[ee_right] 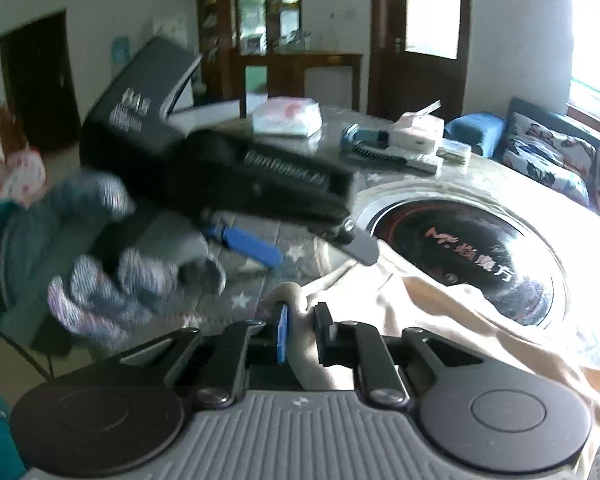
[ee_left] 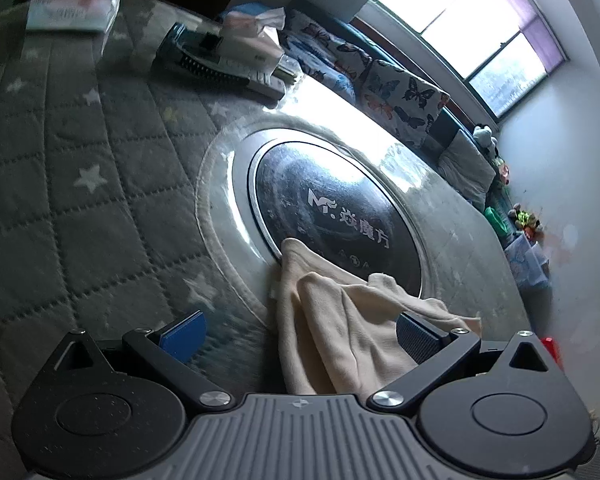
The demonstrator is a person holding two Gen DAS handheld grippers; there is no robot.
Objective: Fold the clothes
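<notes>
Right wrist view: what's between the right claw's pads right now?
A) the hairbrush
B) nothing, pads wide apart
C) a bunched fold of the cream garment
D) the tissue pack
C: the right claw has its pads closed tight on a bunched fold of the cream garment, while the hairbrush and tissue pack lie far back on the table.

- The round black cooktop disc (ee_left: 336, 216) set into the table carries a white "M" logo followed by Chinese characters reading "焱魔方".
- Seen from the right wrist, the same disc (ee_right: 472, 248) shows that marking in reddish tint.
- Beside the disc, the left gripper (ee_right: 320, 246) bears "GenRobot.AI" on its black body; smaller print on its grey housing is blurred.
</notes>
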